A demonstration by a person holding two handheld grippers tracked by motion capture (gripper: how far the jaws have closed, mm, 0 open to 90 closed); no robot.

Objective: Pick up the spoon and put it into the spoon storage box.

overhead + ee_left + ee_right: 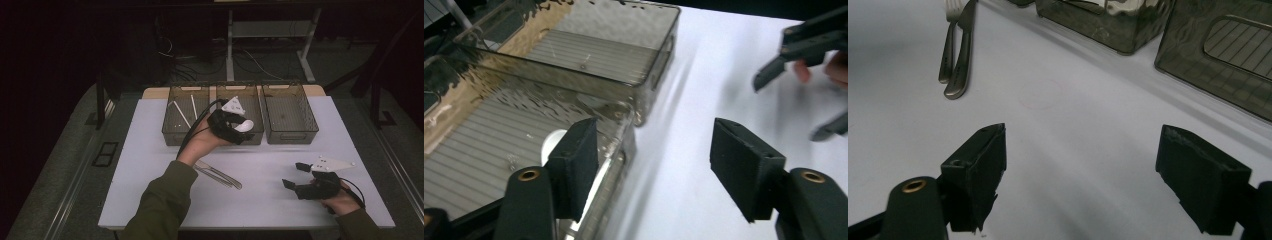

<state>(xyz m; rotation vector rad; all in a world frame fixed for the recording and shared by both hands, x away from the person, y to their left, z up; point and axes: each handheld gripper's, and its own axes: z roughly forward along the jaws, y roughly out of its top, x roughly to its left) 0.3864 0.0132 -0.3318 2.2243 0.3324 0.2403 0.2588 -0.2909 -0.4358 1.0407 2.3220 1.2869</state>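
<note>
Nearest the table edge, the right gripper point(295, 175) sat low over the white table point(150, 200), jaws spread wide with nothing between them. Its own view point(1083, 150) had just bare tabletop in the gap. The hand holding it was partly cut off by the bottom of the high view.

A bit further in lay a metal fork point(949, 45) and knife point(964, 45) side by side and touching. From above they blurred into one shiny streak point(218, 175), and the top of the right gripper view cropped off the far ends of both.

Then the left gripper point(241, 134), hovering at the front of the middle bin point(240, 86), jaws apart and pinching nothing point(654, 150). The white piece point(551, 145) lay on the ribbed floor of that bin, near the front wall. It was small, rounded and plain white, but one jaw covered most of it, so I honestly couldn't tell what it was. From above it was a pale blob point(245, 125) right against the gripper.

The left bin point(172, 135) held a couple of thin white sticks point(180, 114), too small to identify. The right bin point(290, 135) was smoky see-through plastic like the others. Past the table it was mostly dark, just desk legs and cables.
</note>
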